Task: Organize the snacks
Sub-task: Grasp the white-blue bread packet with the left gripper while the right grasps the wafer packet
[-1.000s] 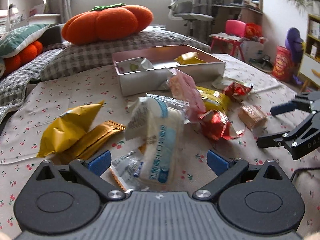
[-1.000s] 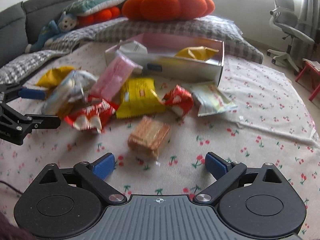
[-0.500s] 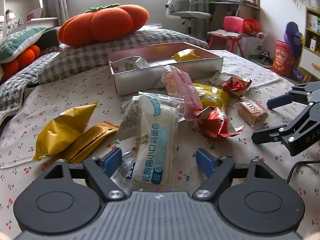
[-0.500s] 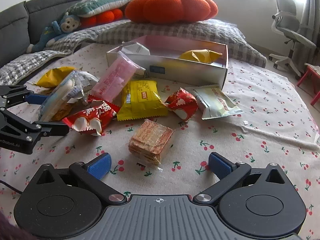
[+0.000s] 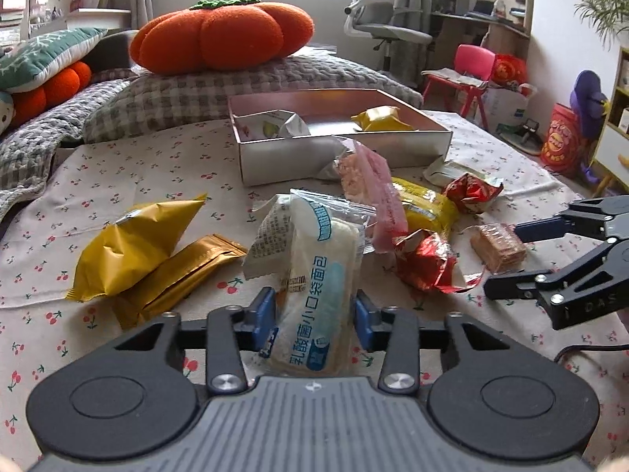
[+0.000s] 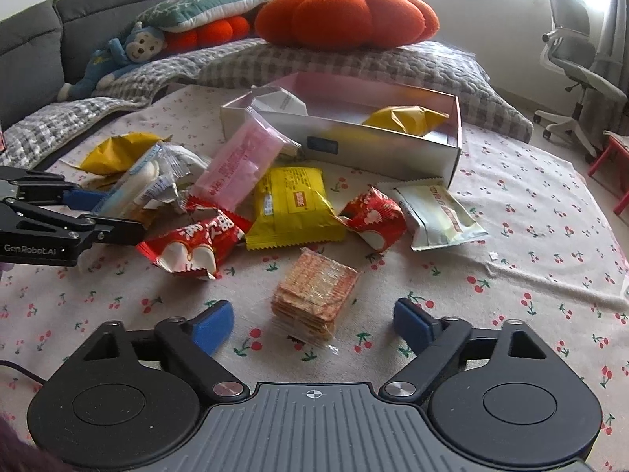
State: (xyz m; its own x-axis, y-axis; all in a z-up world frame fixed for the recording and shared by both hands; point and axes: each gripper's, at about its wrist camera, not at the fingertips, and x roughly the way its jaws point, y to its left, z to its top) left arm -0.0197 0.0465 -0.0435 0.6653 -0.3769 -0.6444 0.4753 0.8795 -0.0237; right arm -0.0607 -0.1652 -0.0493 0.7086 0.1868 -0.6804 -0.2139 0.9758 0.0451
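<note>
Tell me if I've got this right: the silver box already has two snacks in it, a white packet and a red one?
Not quite. The silver box does hold two snacks, the white packet and a yellow packet, not a red one. The right wrist view shows it; the red packets all lie outside on the cloth.

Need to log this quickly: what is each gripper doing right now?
Left gripper: closing on the white bread packet, pads at its sides.
Right gripper: closing around the cracker pack, not touching yet.

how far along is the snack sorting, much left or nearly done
Early. Done: two packets lie in the silver box, a yellow one and a white one. In hand: the left gripper is closing on the white bread pack; the right gripper is closing around the cracker stack. About eight packets remain on the cloth.
</note>
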